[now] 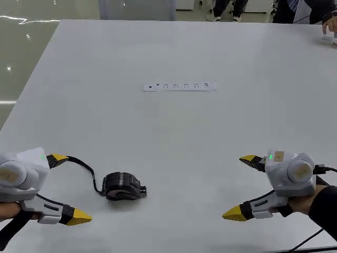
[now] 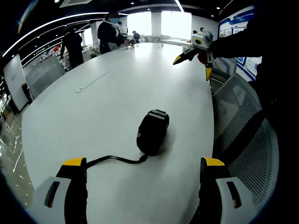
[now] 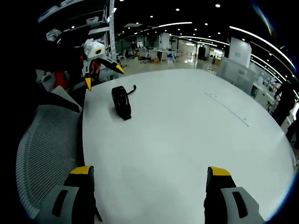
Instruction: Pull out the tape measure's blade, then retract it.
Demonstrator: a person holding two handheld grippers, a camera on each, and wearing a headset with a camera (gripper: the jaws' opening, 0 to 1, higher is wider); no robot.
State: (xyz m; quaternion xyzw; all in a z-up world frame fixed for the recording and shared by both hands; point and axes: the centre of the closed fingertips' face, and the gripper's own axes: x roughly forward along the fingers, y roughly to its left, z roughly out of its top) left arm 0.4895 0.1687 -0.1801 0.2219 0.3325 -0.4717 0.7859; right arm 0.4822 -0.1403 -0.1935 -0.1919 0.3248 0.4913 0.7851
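Head view: a black tape measure (image 1: 123,186) lies on the white bench (image 1: 174,126) at the near left with its blade retracted. Its black wrist strap (image 1: 87,169) trails left toward the left tongs (image 1: 73,186), which stand wide and empty just left of the case. The right tongs (image 1: 237,185), also wide and empty, hover well apart at the near right. A white power strip (image 1: 180,87) lies farther back.

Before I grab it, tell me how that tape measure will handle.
The tape measure looks compact and blocky: probably dense, unlikely to roll. Its strap lies in a loose curve, so floppy and likely to trail. On the smooth table it may slide if nudged.
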